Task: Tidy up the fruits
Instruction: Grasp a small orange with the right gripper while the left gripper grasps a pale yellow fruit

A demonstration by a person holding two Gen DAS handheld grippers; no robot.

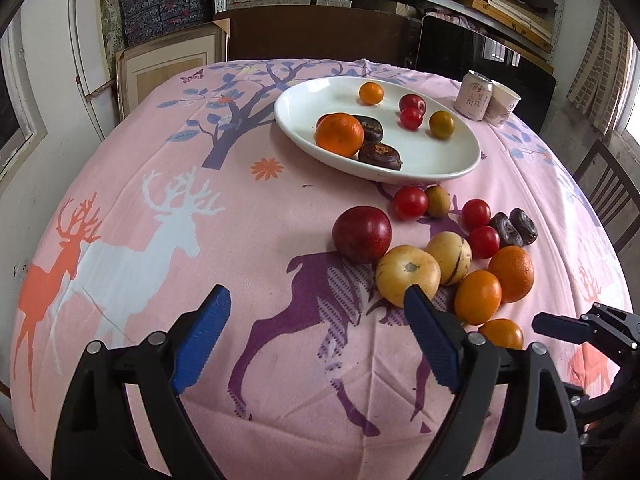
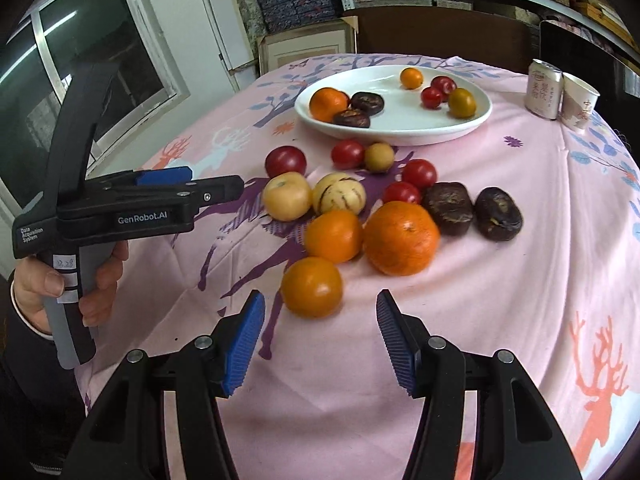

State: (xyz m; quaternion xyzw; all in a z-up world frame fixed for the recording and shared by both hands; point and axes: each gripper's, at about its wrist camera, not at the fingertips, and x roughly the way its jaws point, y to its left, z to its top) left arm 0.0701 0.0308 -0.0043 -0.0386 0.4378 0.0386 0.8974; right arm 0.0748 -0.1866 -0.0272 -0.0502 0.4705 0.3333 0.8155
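Note:
A white oval plate at the far side holds a mandarin, two dark brown fruits and several small red and orange ones. On the pink cloth before it lie a dark red plum, a yellow fruit, a striped melon, a big orange, cherry tomatoes and two brown fruits. My left gripper is open over bare cloth, its right finger just before the yellow fruit. My right gripper is open, with a small orange at its mouth, untouched.
A drink can and a paper cup stand at the table's far right. A wooden chair is off the right edge. Shelves and boxes fill the back wall. A hand holds the left gripper's handle.

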